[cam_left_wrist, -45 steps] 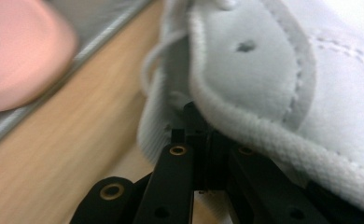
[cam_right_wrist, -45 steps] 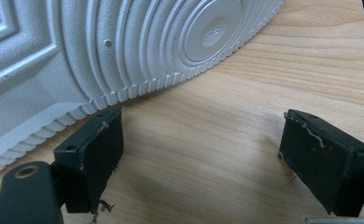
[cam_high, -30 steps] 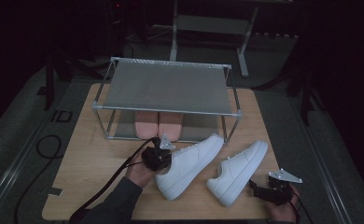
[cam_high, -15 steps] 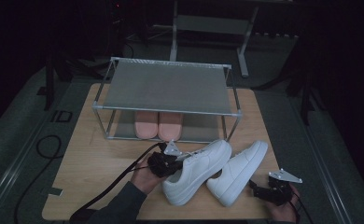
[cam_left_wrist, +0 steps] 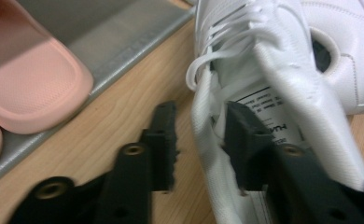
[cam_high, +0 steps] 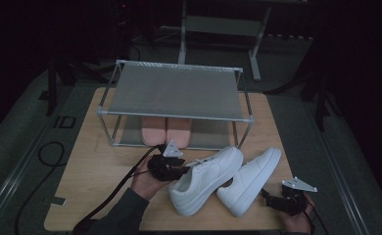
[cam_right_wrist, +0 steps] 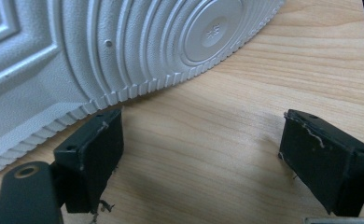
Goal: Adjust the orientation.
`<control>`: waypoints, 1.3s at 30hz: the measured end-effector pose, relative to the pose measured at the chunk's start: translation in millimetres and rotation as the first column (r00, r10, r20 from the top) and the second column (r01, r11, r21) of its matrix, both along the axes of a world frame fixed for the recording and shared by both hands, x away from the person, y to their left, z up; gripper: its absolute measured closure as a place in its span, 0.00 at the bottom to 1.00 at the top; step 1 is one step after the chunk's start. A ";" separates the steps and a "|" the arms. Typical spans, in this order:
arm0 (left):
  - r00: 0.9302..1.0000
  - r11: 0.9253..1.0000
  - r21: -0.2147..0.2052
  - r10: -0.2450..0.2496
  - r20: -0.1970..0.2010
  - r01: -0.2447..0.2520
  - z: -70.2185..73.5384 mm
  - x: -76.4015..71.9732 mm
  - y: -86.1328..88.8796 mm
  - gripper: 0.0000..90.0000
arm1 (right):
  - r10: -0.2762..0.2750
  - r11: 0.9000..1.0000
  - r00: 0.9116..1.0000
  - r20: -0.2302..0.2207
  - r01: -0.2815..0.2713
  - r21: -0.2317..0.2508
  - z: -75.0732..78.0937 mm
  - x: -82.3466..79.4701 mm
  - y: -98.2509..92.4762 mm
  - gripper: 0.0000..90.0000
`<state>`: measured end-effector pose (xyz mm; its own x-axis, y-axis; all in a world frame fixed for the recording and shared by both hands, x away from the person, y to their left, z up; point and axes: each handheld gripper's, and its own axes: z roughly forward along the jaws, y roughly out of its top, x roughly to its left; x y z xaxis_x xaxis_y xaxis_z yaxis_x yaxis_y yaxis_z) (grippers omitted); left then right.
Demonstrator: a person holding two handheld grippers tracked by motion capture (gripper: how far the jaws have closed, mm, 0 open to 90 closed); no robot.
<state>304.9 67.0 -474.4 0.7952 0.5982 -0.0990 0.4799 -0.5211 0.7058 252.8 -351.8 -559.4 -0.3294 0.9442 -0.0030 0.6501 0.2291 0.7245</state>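
High view, nearest edge of the tabletop [cam_high: 91,191]: the right tool [cam_high: 288,199] rests low at the right corner, its jaws spread wide and holding nothing; the right gripper view shows bare wood between them and the ribbed grey sole of the right shoe [cam_right_wrist: 101,51] just beyond the left jaw, close to it though contact cannot be confirmed. Just farther in, two white sneakers lie side by side, toes pointing away and to the right. The right shoe [cam_high: 250,181] lies free on the wood. The left shoe [cam_high: 203,178] is held by the left tool [cam_high: 172,169], whose jaws stand part-way closed across the side wall of the shoe's opening, one jaw outside and one inside beside the printed tongue label, as the left gripper view shows at the collar [cam_left_wrist: 203,121]. Whether this shoe is lifted or merely tilted against the tabletop cannot be told. Beyond the shoes stands a two-tier metal shoe rack [cam_high: 174,88]; its upper mesh shelf is bare, and on its lower shelf sits a pair of pink slippers [cam_high: 167,129], side by side at the middle. Judged by this arrangement, the work appears to be stowing footwear on the rack: the slippers are already in place, the first sneaker is gripped but not yet shelved, and the second awaits pickup, so roughly the opening part is done and both sneakers remain to be placed.
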 end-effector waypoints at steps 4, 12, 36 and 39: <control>0.998 1.000 0.001 -0.010 -0.064 0.010 -14.4 10.0 -5.0 0.62 | 0.000 1.000 1.000 0.000 0.000 0.000 0.0 0.0 0.0 0.15; 0.997 1.000 -0.015 -0.023 -0.075 0.022 -17.6 9.8 -6.4 0.91 | 0.000 1.000 1.000 0.000 0.000 0.000 0.0 0.0 0.0 0.15; 0.997 0.997 0.018 0.079 -0.024 -0.079 -6.7 -10.1 31.7 0.92 | 0.000 1.000 1.000 0.000 0.000 -0.001 0.0 -0.2 0.0 0.15; 0.995 0.994 0.042 0.103 -0.011 -0.103 -4.7 -14.4 36.3 0.92 | 0.000 1.000 1.000 0.000 0.000 -0.001 0.0 -0.2 0.0 0.15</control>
<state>290.5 103.3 -479.1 0.7280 0.6805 -0.0829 0.5417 -0.4968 0.6781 252.6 -351.8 -559.4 -0.3298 0.9440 -0.0040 0.6498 0.2301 0.7244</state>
